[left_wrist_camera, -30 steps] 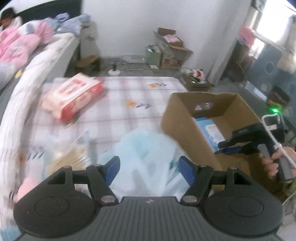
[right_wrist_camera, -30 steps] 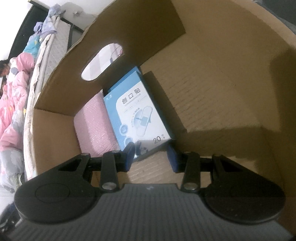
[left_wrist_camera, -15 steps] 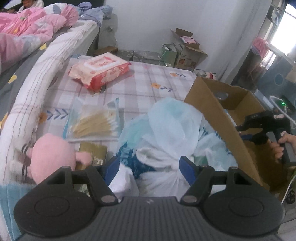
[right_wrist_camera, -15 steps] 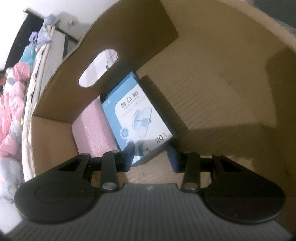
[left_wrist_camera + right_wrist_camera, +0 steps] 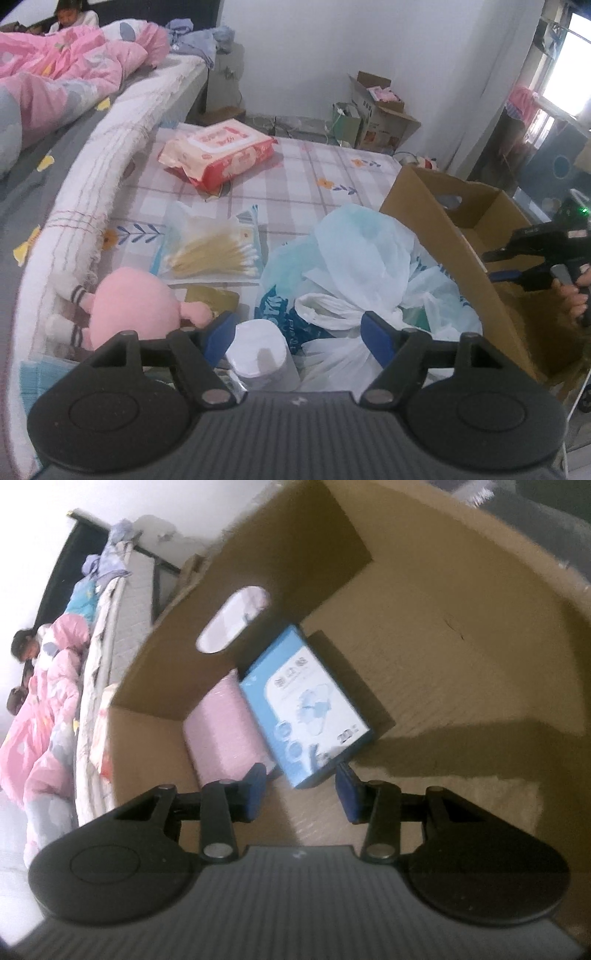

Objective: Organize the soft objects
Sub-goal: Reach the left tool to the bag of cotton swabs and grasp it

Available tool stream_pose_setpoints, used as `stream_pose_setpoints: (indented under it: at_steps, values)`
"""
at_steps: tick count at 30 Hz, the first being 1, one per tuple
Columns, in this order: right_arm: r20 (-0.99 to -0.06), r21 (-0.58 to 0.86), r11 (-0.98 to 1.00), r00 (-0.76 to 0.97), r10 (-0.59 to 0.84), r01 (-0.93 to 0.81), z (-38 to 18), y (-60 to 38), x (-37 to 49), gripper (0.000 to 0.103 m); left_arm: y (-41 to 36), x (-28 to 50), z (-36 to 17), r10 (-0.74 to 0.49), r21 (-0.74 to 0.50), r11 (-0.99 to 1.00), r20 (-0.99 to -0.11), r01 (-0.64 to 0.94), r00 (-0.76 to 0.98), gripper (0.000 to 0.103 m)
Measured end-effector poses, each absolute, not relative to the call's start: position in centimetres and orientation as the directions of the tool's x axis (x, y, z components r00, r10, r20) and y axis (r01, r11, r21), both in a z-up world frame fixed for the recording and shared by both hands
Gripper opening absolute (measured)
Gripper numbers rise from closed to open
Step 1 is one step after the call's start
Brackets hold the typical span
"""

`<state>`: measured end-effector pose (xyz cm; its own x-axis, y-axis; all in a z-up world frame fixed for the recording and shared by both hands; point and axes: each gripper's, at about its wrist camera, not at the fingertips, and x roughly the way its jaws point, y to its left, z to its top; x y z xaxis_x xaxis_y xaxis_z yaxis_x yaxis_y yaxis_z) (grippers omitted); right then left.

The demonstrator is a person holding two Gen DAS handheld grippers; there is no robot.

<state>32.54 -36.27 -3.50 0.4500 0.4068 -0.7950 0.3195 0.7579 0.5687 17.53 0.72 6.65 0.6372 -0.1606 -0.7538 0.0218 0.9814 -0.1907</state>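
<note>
Our spread left gripper (image 5: 299, 334) should pinch the light, slippery plastic bags (image 5: 354, 273) beside the cardboard box (image 5: 443, 221) at their knot; right gripper (image 5: 301, 788) hangs open, empty.

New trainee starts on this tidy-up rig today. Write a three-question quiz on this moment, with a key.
1. True or false: the left gripper is shut on the pink plush toy.
2. Which two items already lie in the cardboard box?
A. Blue plaster box and pink pack
B. Cotton swabs and wet wipes
C. Tissue roll and plush toy
3. Fill in: just ahead of the left gripper's open jaws lie a white tissue roll and a heap of plastic ____.

Key
1. False: it is open and holds nothing.
2. A: the blue plaster box lies beside the pink pack, with the right gripper open near them.
3. bags
</note>
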Motion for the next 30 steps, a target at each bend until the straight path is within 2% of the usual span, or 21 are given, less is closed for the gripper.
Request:
stream_pose_setpoints:
  at_steps: [5,13,19,24,27,29,30]
  values:
    - [-0.754,0.573,0.799,0.501,0.426,0.182,1.5,-33.6,29.1,0.042,1.8,15.6,7.4,-0.148,-0.178,0.984,-0.738,0.022,0.659,0.081]
    - [-0.648,0.595,0.802,0.557,0.520,-0.057,7.4,-26.7,23.2,0.042,3.9,12.4,7.6,-0.080,-0.119,0.993,-0.719,-0.010,0.690,0.081]
    - [-0.626,0.590,0.781,0.493,0.603,-0.206,9.2,-19.5,22.2,0.042,6.0,11.6,6.9,-0.050,-0.103,0.994,-0.726,-0.037,0.686,0.081]
    - [-0.630,0.579,0.751,0.411,0.659,-0.316,11.1,-13.0,24.5,0.042,7.7,14.4,7.5,-0.009,-0.097,0.992,-0.699,-0.082,0.715,0.080]
    - [-0.647,0.550,0.752,0.384,0.658,-0.362,11.7,-8.7,26.8,0.042,9.0,18.0,7.6,0.032,-0.075,0.990,-0.703,-0.119,0.710,0.072]
    - [-0.674,0.525,0.763,0.364,0.643,-0.376,11.2,-6.0,29.2,0.042,9.7,20.6,7.2,0.057,-0.045,0.991,-0.721,-0.130,0.690,0.062]
    - [-0.690,0.520,0.769,0.348,0.635,-0.372,10.7,-4.9,30.6,0.042,9.9,22.1,6.8,0.064,-0.034,0.991,-0.733,-0.130,0.677,0.060]
